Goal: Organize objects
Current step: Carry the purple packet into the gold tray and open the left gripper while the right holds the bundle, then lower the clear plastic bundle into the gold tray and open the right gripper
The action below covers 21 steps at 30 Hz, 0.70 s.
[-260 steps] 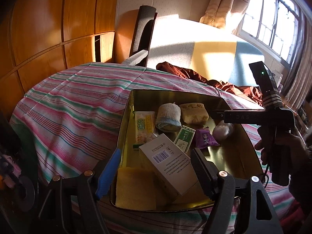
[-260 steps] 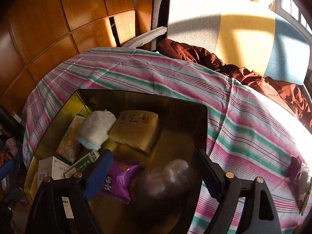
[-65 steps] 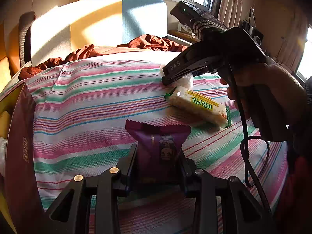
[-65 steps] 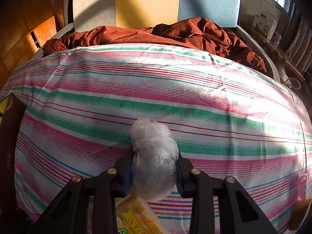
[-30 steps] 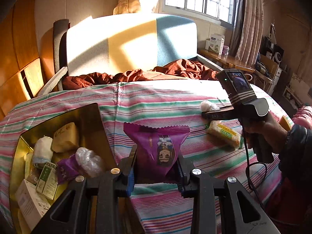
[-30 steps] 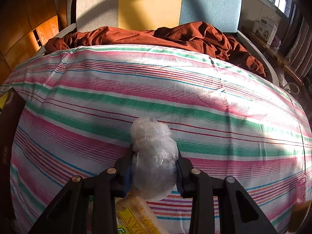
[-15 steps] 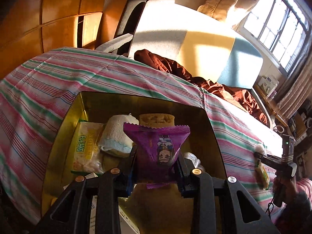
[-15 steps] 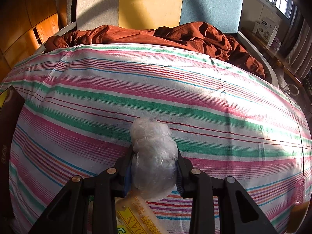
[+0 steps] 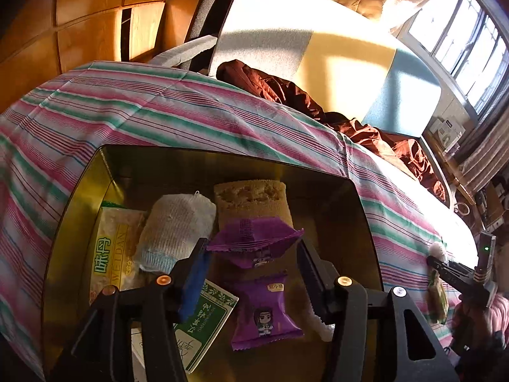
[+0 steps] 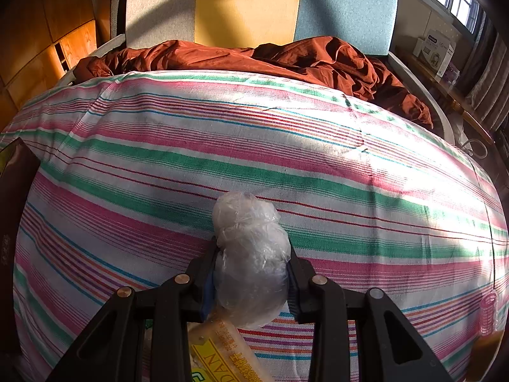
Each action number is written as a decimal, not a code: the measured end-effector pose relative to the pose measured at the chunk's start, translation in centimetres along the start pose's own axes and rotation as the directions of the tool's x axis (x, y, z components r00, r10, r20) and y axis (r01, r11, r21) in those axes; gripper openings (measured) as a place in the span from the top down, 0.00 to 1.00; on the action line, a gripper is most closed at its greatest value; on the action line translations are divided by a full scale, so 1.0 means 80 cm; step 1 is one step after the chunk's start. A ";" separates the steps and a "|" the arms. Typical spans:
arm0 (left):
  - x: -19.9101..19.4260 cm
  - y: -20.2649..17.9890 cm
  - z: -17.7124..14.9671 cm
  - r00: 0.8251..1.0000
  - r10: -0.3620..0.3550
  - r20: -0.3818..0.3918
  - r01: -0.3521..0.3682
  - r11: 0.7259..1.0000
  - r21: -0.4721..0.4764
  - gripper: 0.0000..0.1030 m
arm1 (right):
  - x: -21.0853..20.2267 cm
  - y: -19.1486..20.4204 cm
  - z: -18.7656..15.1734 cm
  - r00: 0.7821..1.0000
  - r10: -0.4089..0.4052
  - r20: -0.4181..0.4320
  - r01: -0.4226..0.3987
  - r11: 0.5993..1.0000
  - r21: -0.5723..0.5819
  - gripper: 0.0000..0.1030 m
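Crinkly purple packet [image 9: 254,242] just dropped from opening left gripper [image 9: 251,273] over gold tin [image 9: 76,197], right gripper [image 10: 251,270] clamping plastic-wrapped lump [image 10: 251,254]

My left hand-held gripper [image 9: 251,273] hides the near end of the green-and-white packet [image 9: 203,321] and most of a white crinkled thing [image 9: 321,323] behind its right finger. The upper purple packet [image 9: 254,242] is motion-blurred, so I cannot read its print. In my right wrist view, the yellow biscuit pack [image 10: 219,353] is cut off by the bottom edge and partly covered by the clear plastic bundle [image 10: 251,261]. Far off, my right hand-held gripper [image 9: 437,259] is too small to show its jaws.
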State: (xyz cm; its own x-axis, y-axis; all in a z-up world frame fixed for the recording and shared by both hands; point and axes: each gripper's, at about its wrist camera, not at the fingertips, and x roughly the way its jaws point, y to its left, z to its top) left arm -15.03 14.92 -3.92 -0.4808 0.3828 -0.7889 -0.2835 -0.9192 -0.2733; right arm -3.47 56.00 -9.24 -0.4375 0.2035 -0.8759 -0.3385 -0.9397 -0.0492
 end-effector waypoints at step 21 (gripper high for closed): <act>-0.090 -0.036 -0.105 0.995 -0.009 0.101 -0.012 0.980 0.201 0.38 | -0.006 0.006 -0.005 1.000 -0.006 -0.028 0.006 1.000 0.009 0.67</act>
State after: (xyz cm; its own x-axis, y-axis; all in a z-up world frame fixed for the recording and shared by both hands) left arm -3.78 14.06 -2.04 -0.5596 0.3984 -0.7267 -0.4386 -0.8864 -0.1482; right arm -3.09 55.34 -9.01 -0.4120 0.2009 -0.8887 -0.3484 -0.9360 -0.0501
